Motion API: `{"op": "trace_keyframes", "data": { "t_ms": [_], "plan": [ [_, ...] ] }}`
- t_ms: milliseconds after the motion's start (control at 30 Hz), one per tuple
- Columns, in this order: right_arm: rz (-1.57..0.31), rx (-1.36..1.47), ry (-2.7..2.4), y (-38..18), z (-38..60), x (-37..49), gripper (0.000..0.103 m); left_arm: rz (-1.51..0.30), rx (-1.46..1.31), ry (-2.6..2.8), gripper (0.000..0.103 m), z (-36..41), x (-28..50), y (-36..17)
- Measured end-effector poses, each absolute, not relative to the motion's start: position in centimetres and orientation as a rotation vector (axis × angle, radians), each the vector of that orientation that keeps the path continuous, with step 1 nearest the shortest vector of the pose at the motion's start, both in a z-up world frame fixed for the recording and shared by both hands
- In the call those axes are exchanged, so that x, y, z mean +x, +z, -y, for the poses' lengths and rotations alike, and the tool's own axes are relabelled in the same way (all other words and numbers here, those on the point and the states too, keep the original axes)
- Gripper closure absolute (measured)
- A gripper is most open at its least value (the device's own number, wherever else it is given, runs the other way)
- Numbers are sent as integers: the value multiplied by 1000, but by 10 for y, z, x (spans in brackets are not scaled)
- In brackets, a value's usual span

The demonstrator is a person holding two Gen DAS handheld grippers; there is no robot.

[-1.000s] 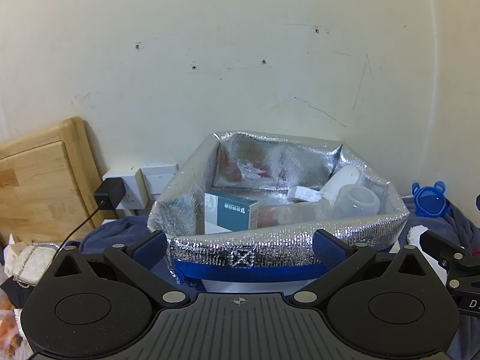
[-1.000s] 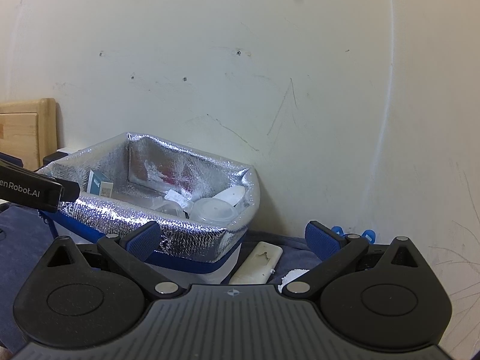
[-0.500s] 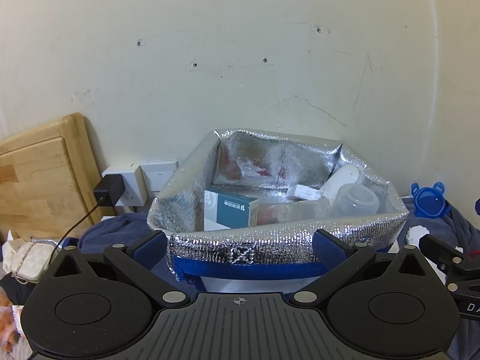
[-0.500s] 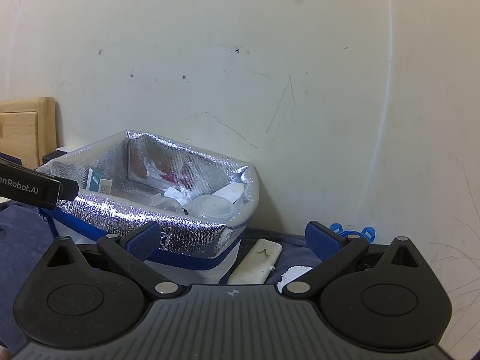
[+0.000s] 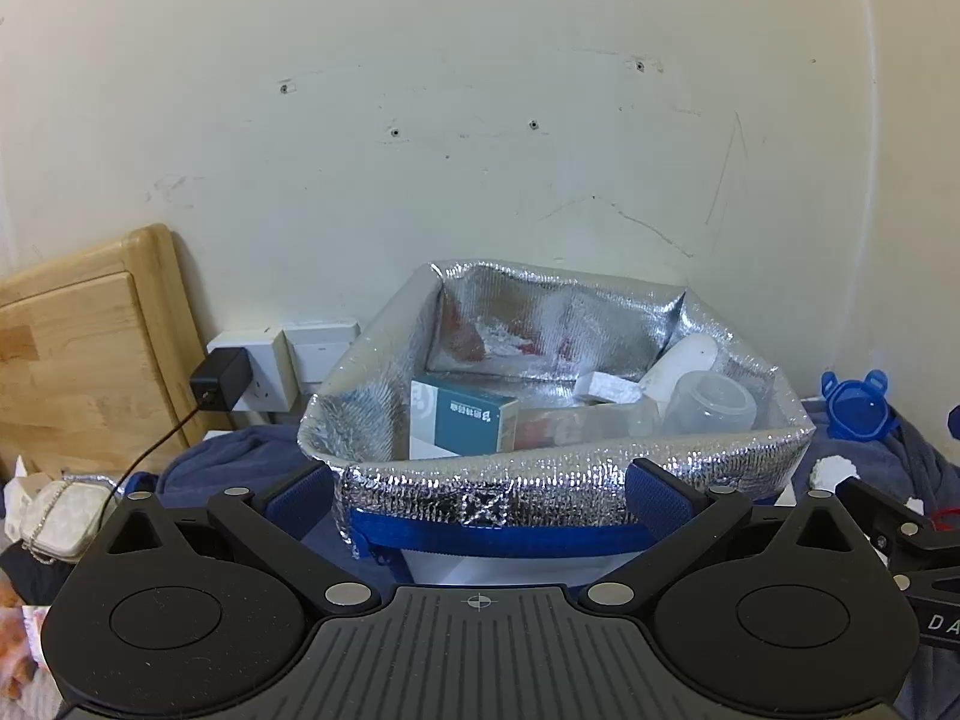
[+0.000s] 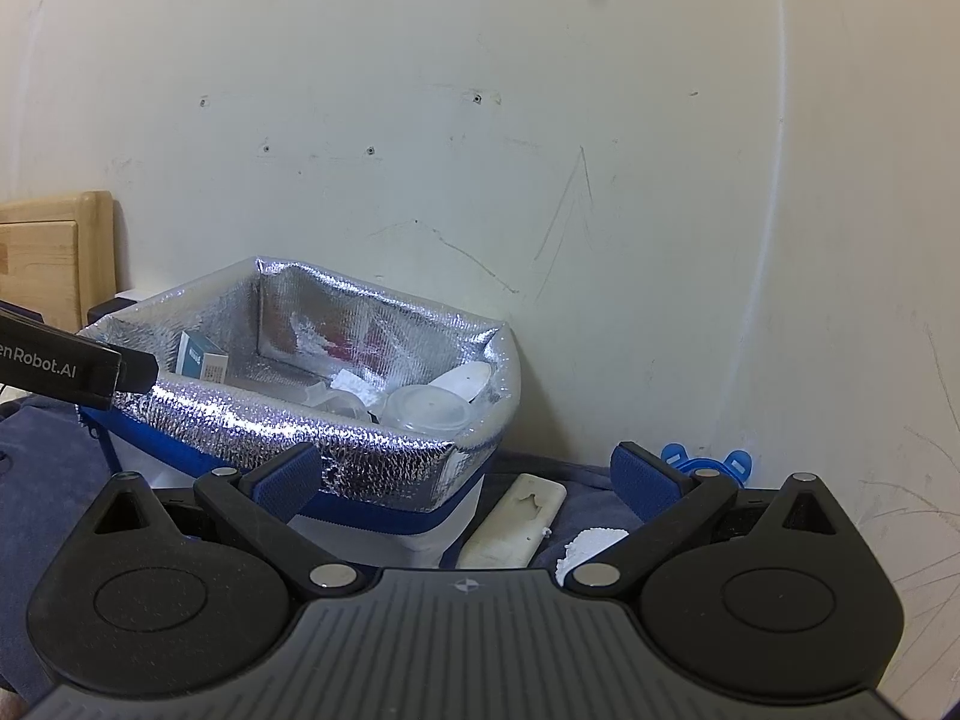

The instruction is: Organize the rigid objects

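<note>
Holding both tongs level over dark blue bedding [image 6: 48, 480], I find each one spread wide and empty. My left gripper [image 5: 480, 489] frames the near wall of the foil-lined insulated bag [image 5: 540, 486], its blue pads [image 5: 300, 495] sitting just short of the silver rim on either side. My right gripper [image 6: 465, 474] points past the bag's right corner; the bag [image 6: 384, 456] lies ahead and to the left of it.

Just beyond the right tongs, between the fingers, a white flat case [image 6: 516, 522] lies on the bedding beside the bag's base, with a white crumbly lump [image 6: 591, 543] near the right finger. A blue plastic lid [image 6: 708, 462] rests further back against the wall.

Inside the bag, ahead of the left tongs: a teal and white carton [image 5: 465, 423] stands at the left, a clear plastic cup [image 5: 711, 405] lies tipped at the right, a white bottle [image 5: 681, 363] leans behind it, and a small white piece [image 5: 606, 387] sits between. The remaining contents are unclear.

Left of the bag, a black plug adapter [image 5: 219, 381] sits in a wall socket [image 5: 264, 369], beside a wooden headboard [image 5: 84, 354]. A scuffed cream wall [image 5: 480, 150] closes the scene.
</note>
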State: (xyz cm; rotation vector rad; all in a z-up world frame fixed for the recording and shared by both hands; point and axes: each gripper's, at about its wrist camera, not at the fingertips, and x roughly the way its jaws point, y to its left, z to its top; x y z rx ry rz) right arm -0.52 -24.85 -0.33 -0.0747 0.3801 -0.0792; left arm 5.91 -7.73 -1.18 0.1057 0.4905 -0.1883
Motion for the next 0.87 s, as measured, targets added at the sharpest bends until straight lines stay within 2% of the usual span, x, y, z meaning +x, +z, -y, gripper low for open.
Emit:
{"op": "trace_keyframes", "data": {
  "t_ms": [500, 867],
  "plan": [
    [-403, -79, -68, -13, 244, -10, 0, -516, 114, -204, 0, 74, 54, -19],
    [-427, -86, -60, -22, 242, -11, 0, -446, 141, -119, 0, 70, 46, -22]
  ]
}}
